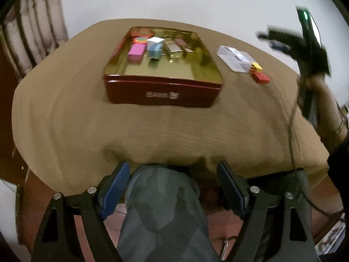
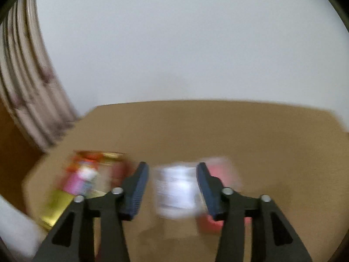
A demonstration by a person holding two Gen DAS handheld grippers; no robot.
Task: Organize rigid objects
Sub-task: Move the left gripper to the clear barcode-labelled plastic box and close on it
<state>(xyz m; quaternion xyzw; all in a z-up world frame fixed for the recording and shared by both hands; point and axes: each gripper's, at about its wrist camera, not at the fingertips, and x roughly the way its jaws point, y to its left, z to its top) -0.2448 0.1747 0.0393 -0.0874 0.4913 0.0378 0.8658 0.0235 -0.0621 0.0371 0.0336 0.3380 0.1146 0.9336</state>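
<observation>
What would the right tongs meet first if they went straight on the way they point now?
Most likely the clear plastic case, which sits framed between the open fingers of the right tongs on the tan tablecloth. The frame is motion-blurred, so depth is uncertain; a red block lies just beside it.

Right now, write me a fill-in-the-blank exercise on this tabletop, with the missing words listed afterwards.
1. The pink rectangular block lies inside the dark red ____ with the gold interior.
2. The small red block sits on the tan ____, outside that container.
3. The clear plastic case lies to the ____ of the container in the left wrist view.
4. The left gripper holds ____.

Missing words: tin; tablecloth; right; nothing
</observation>
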